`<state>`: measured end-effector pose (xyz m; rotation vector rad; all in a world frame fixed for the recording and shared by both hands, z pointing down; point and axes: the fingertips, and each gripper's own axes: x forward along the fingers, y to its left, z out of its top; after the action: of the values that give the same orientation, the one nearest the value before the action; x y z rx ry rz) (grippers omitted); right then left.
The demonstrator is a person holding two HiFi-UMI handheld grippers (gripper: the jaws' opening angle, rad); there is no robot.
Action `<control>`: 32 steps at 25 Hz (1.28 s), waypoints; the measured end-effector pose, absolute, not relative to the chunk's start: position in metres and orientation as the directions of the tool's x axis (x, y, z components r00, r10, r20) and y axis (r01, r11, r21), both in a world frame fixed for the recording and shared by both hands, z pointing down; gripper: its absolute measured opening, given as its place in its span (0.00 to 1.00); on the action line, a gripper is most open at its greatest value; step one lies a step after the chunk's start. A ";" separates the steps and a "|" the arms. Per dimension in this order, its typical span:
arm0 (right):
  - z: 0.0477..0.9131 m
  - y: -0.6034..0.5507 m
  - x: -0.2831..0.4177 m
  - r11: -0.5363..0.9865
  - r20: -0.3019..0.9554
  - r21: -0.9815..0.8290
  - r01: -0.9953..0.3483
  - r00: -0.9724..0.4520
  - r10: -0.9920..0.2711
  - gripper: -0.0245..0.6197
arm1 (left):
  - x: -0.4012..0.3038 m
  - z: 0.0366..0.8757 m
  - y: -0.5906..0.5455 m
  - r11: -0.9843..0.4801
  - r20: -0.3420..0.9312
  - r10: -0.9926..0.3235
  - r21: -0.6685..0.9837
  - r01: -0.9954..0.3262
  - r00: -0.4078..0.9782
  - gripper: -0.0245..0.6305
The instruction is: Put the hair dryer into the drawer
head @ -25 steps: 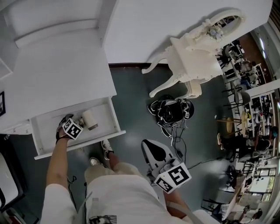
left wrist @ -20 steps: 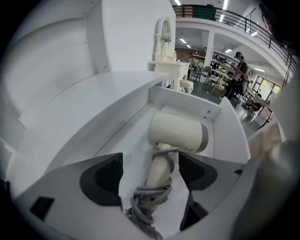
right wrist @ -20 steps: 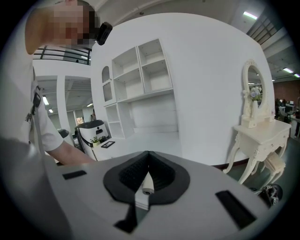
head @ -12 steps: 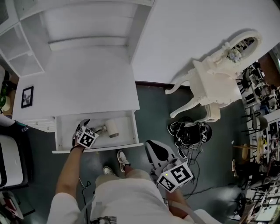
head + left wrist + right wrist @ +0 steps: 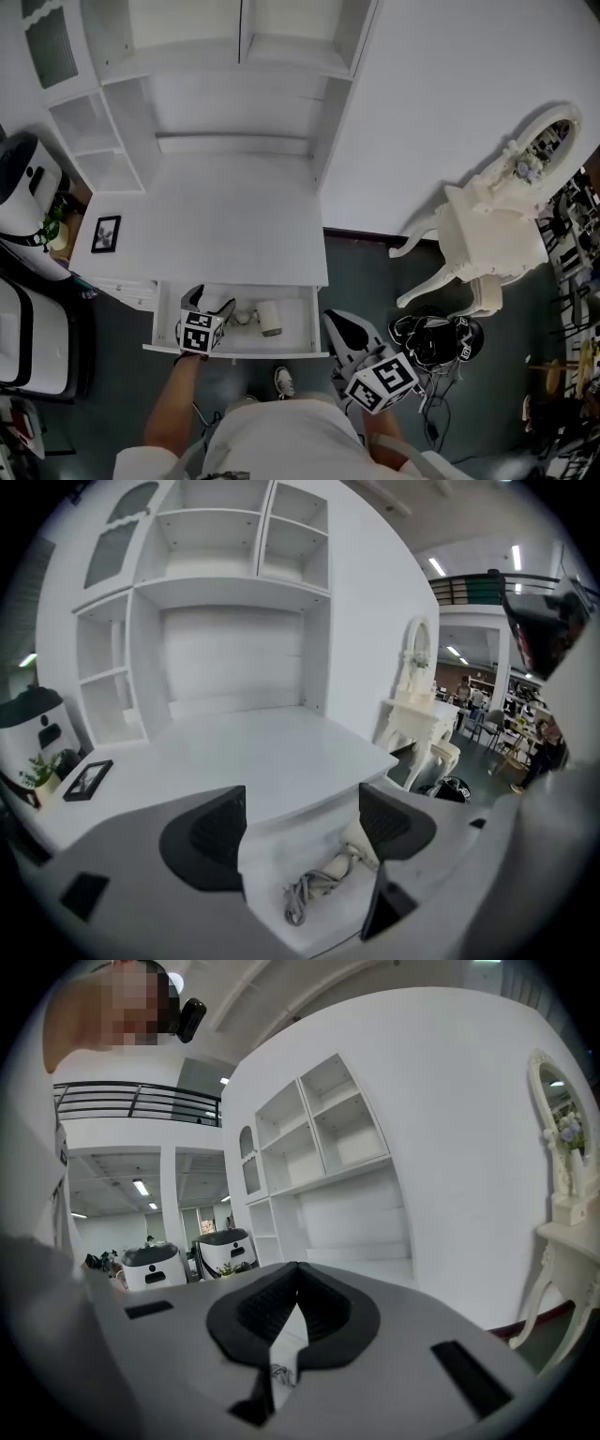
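Note:
The white hair dryer (image 5: 268,318) lies in the open white drawer (image 5: 298,321) under the desk top, its cord (image 5: 244,317) bunched to its left. My left gripper (image 5: 210,303) hangs over the drawer's left part, raised above the dryer. Its jaws have just been opening and stand open with nothing gripped. In the left gripper view the dryer (image 5: 354,847) and grey cord (image 5: 302,892) show down between the pads (image 5: 208,834) of the left gripper (image 5: 300,829). My right gripper (image 5: 336,323) is shut and empty, right of the drawer's front corner; its pads (image 5: 272,1305) meet at the tip.
A white desk top (image 5: 225,225) with a shelf hutch (image 5: 234,66) stands behind the drawer. A small picture frame (image 5: 106,233) sits at its left end. An ornate white chair (image 5: 492,239) and a black bag (image 5: 436,339) are to the right. My shoe (image 5: 284,380) is below the drawer.
My left gripper has lifted up out of the drawer, leaving the hair dryer lying inside. The right gripper has shifted a little. The head view has swung to show more of the hutch.

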<state>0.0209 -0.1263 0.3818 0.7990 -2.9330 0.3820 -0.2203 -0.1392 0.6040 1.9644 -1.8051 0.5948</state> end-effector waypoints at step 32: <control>0.373 -0.162 -0.055 0.936 0.110 -0.261 -0.236 -0.971 -0.214 0.05 | -0.265 0.422 -0.042 0.347 0.211 -0.924 0.107 -0.932 -0.320 0.06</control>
<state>-0.0550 -0.1619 0.3726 0.3502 -3.0119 0.4202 -0.2653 -0.0418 0.4218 1.6708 -2.3758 0.0504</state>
